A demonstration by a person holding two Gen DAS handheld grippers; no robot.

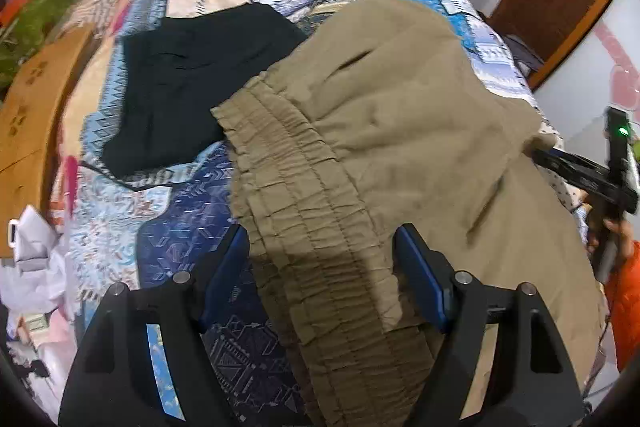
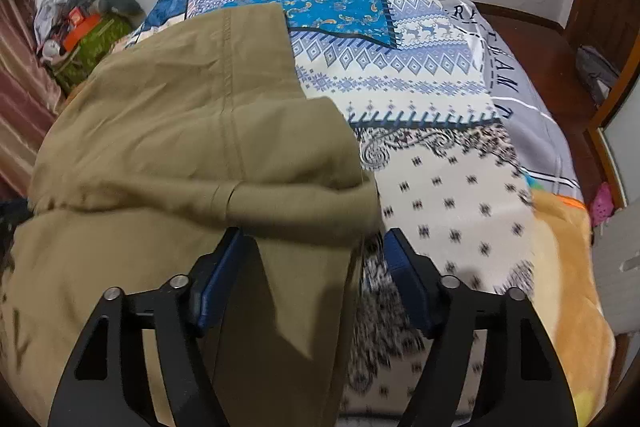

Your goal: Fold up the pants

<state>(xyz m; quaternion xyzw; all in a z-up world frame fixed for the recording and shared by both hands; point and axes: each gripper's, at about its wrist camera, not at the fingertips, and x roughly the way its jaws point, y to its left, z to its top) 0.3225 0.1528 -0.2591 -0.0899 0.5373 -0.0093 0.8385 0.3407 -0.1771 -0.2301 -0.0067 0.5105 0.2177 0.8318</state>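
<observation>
With the khaki pants spread on the patchwork quilt, my left gripper straddles their waistband and my right gripper their cuff edge, both unclosed, so I risk pinching quilt along with cloth.

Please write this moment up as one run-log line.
stage: reaching | left tool: open over khaki pants waistband | right tool: open over pants edge | surface: patterned bedspread
</observation>
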